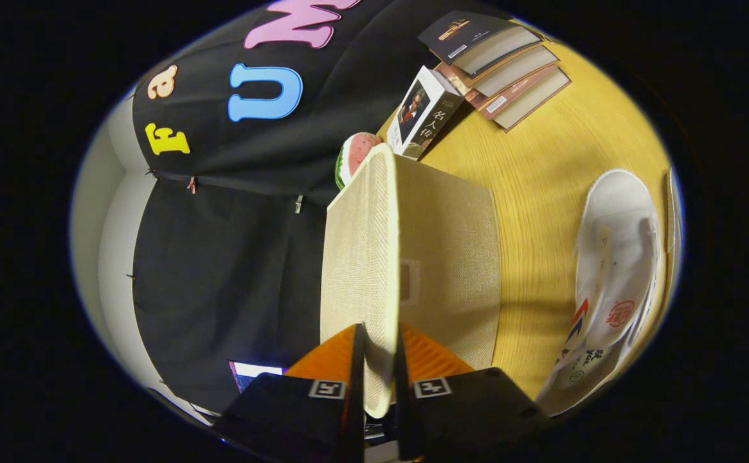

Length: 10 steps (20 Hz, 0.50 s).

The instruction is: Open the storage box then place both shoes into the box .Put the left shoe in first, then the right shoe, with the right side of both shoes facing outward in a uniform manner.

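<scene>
The tongs [377, 379] were clamped on the rim of the beige woven fabric storage box lid [361, 257], both fingers pressing it. To their right lay a white canvas shoe [615, 283] on the yellow wooden tabletop [541, 167]. Beyond stood a watermelon-patterned ball [355, 154] and stacked books [503, 64].

You had one gripper [377, 386], and its two fingers [355, 379] were closed on the edge of one storage box lid [374, 257]. One storage box [451, 257] stood on the surface [541, 161]. One white shoe [615, 283] lay beside the box. Beyond the box you had four books: three in a stack [503, 64] and one single book [422, 112]. One watermelon slice toy [353, 154] was behind the lid.
</scene>
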{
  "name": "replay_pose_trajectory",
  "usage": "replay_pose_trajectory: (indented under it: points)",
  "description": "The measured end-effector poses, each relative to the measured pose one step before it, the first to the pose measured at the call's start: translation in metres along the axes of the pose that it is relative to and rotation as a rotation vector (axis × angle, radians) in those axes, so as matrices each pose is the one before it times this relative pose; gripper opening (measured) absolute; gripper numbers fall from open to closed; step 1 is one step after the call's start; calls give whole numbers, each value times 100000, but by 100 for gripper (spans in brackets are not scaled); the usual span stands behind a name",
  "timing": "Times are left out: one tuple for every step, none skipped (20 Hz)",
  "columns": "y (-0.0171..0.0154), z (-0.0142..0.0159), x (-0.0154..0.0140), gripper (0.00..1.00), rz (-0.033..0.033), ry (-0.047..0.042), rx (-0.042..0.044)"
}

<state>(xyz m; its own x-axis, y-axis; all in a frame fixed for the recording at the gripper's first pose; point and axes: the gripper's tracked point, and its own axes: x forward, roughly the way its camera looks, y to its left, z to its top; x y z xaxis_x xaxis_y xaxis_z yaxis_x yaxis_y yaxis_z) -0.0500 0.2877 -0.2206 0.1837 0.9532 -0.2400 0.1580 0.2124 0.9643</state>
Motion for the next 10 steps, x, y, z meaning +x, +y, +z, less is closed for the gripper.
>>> replay_pose_trajectory:
  points:
    - [240, -378, -227, 11, -1628, 1579, -762]
    - [200, -583, -83, 9, -2766, 2290, -3495]
    - [392, -557, -613, 8, -3057, 1581, -6024]
    - [957, -181, -106, 8, -1352, 23, -5614]
    - [1674, 147, -253, 8, 474, -1119, -3598]
    - [1950, 607, 37, 8, 1929, -2034, -1767]
    - [2078, 560, -275, 9, 2482, -1925, -1028]
    - [2326, 741, 83, 9, 2720, -1830, -1768]
    - [2022, 680, 185, 10, 1979, -975, -2788]
    - [1798, 498, 289, 10, 1049, -309, -3643]
